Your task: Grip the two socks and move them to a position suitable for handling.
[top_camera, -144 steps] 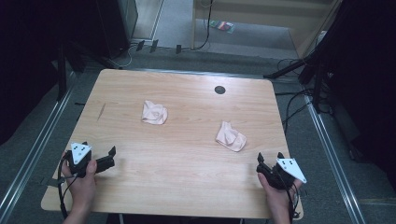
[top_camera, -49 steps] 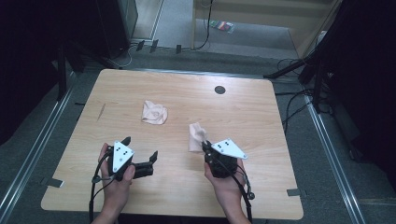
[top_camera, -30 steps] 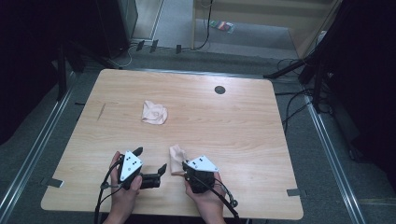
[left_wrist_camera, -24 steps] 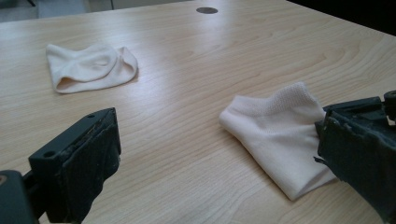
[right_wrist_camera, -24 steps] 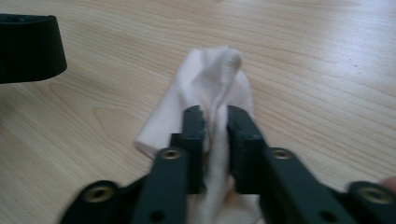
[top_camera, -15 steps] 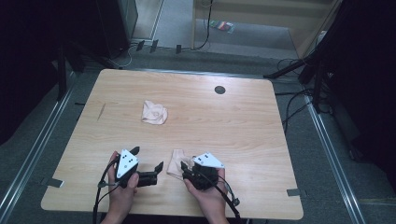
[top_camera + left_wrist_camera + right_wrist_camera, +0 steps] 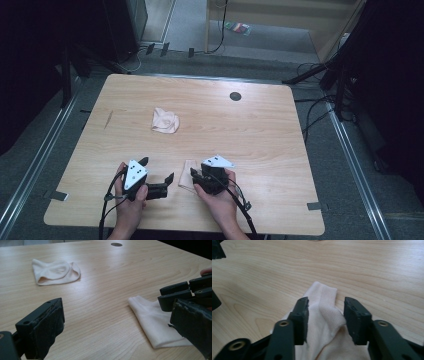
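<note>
A pale sock (image 7: 186,176) lies flat on the wooden table (image 7: 260,140) near its front edge, between my two grippers. My right gripper (image 7: 193,175) sits low over the sock's right part. In the right gripper view its jaws (image 7: 325,307) have just been closing and stand apart, with a raised fold of the sock (image 7: 322,293) between them. My left gripper (image 7: 159,170) rests open on the table to the left of this sock (image 7: 152,322), nothing between its jaws (image 7: 117,315). A second crumpled sock (image 7: 165,120) lies farther back on the left.
A dark round hole (image 7: 235,96) is set in the table near its far edge. Cables trail from both grippers off the front edge. Dark stands and cables surround the table on the floor.
The right gripper carried the sock from the table's right side to the near middle, laid it flat, then drew slightly right. The left gripper moved in from the left and now stays still.
</note>
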`<state>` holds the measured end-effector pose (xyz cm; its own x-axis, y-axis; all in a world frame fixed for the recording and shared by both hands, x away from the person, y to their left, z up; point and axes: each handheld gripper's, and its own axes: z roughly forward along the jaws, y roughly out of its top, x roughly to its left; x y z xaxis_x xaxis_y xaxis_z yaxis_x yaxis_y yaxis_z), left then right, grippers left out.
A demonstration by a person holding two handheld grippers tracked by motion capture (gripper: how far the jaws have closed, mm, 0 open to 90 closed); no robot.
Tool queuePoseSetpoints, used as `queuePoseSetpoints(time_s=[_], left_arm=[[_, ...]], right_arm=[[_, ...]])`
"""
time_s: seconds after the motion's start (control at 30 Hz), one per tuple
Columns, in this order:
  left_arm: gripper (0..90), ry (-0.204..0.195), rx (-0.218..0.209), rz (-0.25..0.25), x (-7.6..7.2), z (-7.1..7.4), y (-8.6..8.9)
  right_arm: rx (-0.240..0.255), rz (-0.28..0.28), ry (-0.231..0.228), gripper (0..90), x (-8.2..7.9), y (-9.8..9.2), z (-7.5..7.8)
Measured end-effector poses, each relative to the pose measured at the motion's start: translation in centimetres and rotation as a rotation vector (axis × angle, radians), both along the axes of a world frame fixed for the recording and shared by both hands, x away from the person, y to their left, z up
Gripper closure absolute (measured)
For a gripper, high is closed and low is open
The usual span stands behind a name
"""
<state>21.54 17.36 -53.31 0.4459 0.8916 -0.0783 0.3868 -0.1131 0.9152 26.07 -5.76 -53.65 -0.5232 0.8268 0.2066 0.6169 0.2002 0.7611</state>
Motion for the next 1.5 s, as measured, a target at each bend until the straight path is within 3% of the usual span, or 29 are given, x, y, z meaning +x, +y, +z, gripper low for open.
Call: queuePoseSetpoints(time_s=[0.1,0.33,0.43,0.57,0.73,0.87,1.27,1.5], left_arm=[[0.0,-0.001,0.000,0.001,0.0,0.0,0.1],[0.0,0.005,-0.002,0.004,0.2,0.0,0.2],[0.0,0.008,0.002,0.001,0.2,-0.1,0.1],[0.0,0.012,0.004,-0.001,0.1,-0.1,0.1],[0.0,0.012,0.008,0.000,0.0,-0.1,-0.1],[0.0,0.019,0.010,-0.010,0.1,-0.2,-0.2],[0.0,0.046,0.011,-0.076,-0.1,-0.7,-1.4],[0.0,0.073,-0.021,-0.137,-0.1,-0.9,-2.0]], right_arm=[[0.008,0.026,-0.009,71.6,-0.1,-0.1,0.2],[0.013,0.041,-0.029,82.8,-0.4,-0.2,0.5],[0.009,0.043,-0.039,76.2,-0.5,-0.1,0.5],[-0.025,-0.014,-0.017,63.8,-0.5,0.0,0.2],[-0.035,0.006,0.002,76.2,-0.8,0.1,0.0],[-0.033,0.038,-0.021,85.9,-1.2,0.3,0.4],[0.000,0.078,-0.098,87.2,-2.1,0.4,3.1],[0.030,0.092,-0.126,88.4,-2.3,0.2,4.6]])
